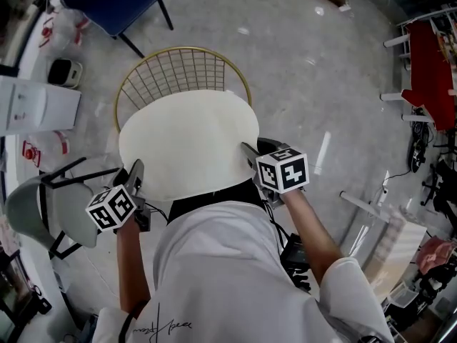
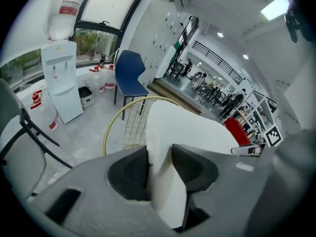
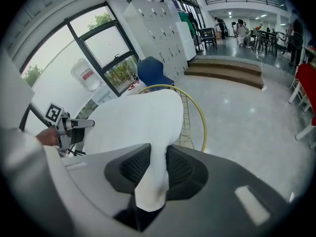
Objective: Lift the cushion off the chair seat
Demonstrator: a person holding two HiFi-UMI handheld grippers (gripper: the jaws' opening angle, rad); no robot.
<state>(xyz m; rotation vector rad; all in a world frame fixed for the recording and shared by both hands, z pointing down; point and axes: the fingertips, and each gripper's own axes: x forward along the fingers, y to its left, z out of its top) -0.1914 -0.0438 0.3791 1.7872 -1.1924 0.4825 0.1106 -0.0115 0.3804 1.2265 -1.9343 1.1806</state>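
Jaws of the left gripper (image 2: 159,157) and the right gripper (image 3: 153,158) were clamped on the cream cushion (image 1: 189,141), held over the gold wire chair (image 1: 180,66).

Nearest, the left jaws pinched the cushion's near-left edge and pressed into its thickness, while the right jaws squeezed the near-right edge, crushing the padding thin. Between them the round cushion spread outward and, in both gripper views, seemed raised clear of the seat. Beyond its far edge showed the chair's curved back rim and grid. Farther off on the grey floor (image 1: 300,56) stood a blue chair (image 1: 107,2) and a white water dispenser (image 2: 61,83) by the window.
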